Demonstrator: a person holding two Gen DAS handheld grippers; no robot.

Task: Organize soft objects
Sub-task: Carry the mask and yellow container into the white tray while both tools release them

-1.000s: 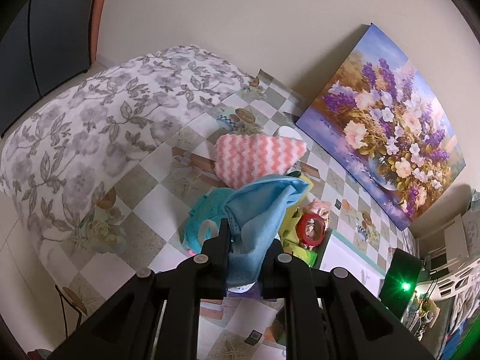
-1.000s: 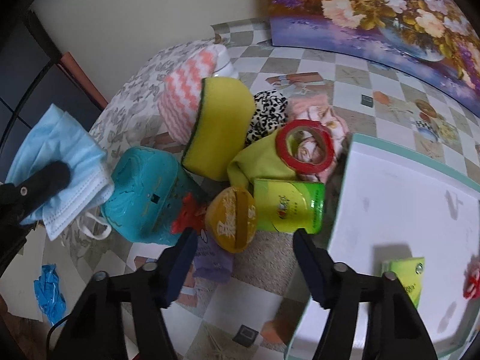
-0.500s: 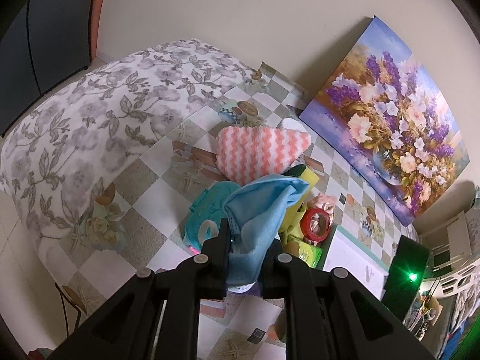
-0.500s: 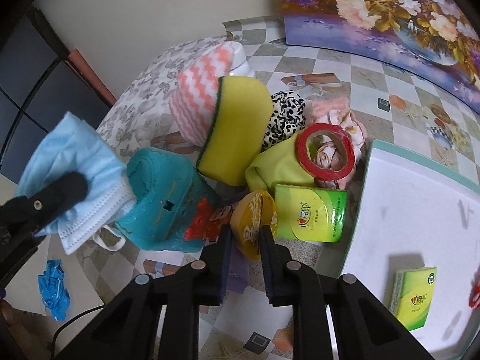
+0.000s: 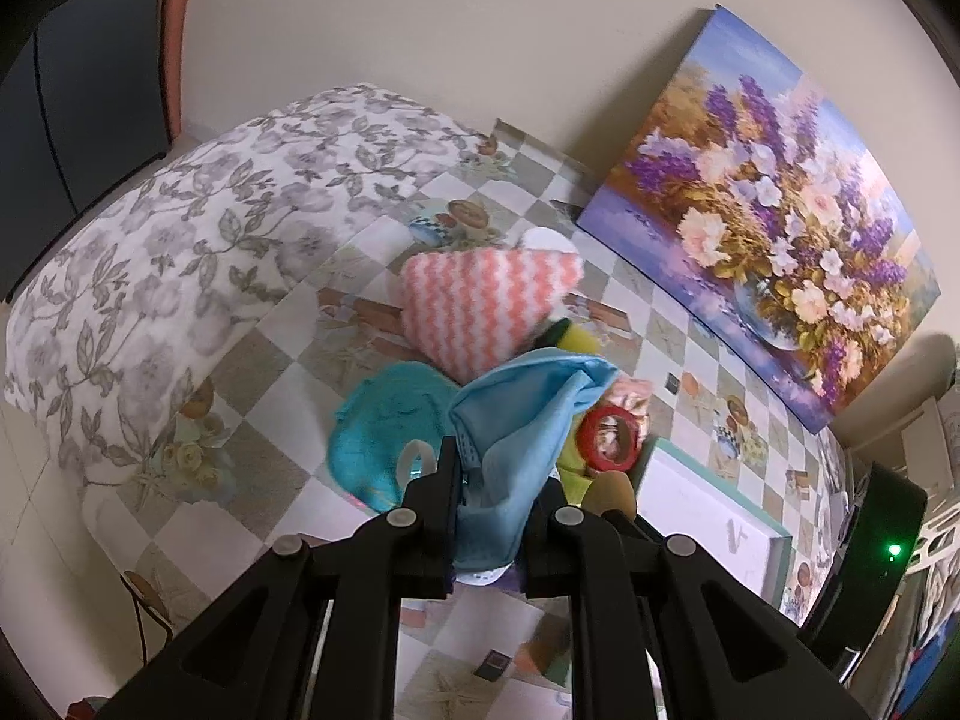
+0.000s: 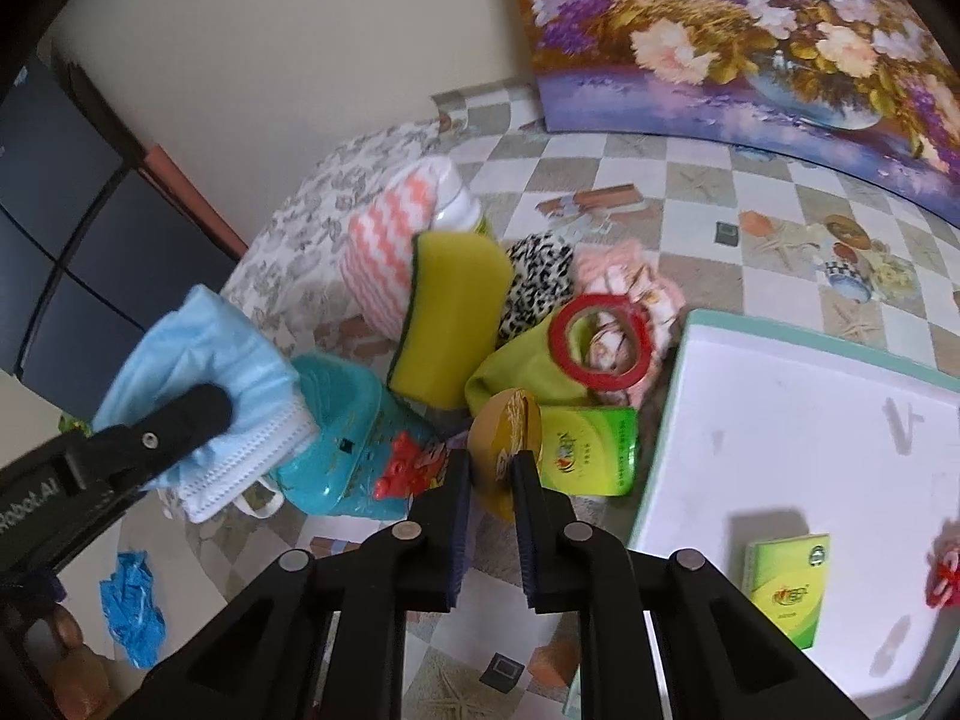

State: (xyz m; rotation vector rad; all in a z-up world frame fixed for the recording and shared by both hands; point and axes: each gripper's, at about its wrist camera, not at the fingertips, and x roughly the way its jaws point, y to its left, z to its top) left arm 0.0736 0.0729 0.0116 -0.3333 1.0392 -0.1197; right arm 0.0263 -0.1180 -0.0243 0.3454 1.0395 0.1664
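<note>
My left gripper (image 5: 489, 480) is shut on a bundle of light blue face masks (image 5: 528, 414), held above the pile; the right wrist view shows the left gripper (image 6: 198, 414) with the face masks (image 6: 198, 348) at the left. My right gripper (image 6: 489, 468) has its jaws closing tight on a golden round packet (image 6: 507, 444), and the pads press both its faces. Behind it lie a pink zigzag cloth (image 6: 390, 240), a yellow sponge (image 6: 450, 312), a leopard scrunchie (image 6: 534, 282), a pink cloth (image 6: 636, 276) and a yellow-green cloth (image 6: 516, 366).
A teal plastic box (image 6: 354, 420), a red tape ring (image 6: 600, 336) and a green tissue pack (image 6: 591, 450) crowd the pile. The white tray (image 6: 810, 420) at the right holds another green pack (image 6: 786, 588). A floral pillow (image 5: 180, 240) lies left, a flower painting (image 5: 768, 252) leans behind.
My right gripper went from wide open around the golden packet to shut on it and rose a little. The left gripper drew slightly back from the pile, still holding the masks.
</note>
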